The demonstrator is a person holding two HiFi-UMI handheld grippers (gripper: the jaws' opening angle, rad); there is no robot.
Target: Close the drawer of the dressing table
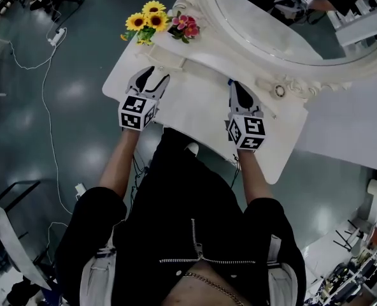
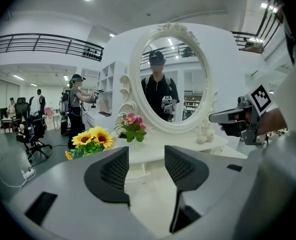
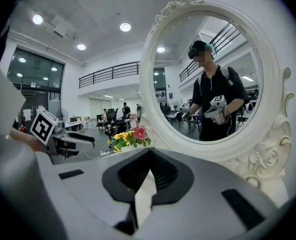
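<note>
The white dressing table (image 1: 195, 110) carries an oval mirror (image 1: 284, 18) in a carved frame. My left gripper (image 1: 155, 75) hovers over the tabletop's left part, open with nothing between its fingers (image 2: 146, 156). It points at a low white drawer box (image 2: 145, 154) at the mirror's foot. I cannot tell whether a drawer stands out. My right gripper (image 1: 238, 88) is over the tabletop's right part near the mirror frame. Its jaws (image 3: 149, 156) are shut, empty, tips together. Each gripper shows in the other's view: the right gripper (image 2: 233, 116), the left gripper (image 3: 78, 139).
Yellow sunflowers (image 1: 147, 21) and pink flowers (image 1: 184, 25) stand at the table's far left corner. A small round ornament (image 1: 279, 90) sits by the mirror base. Cables and a power strip (image 1: 56, 37) lie on the floor at left. People (image 2: 75, 104) stand further back.
</note>
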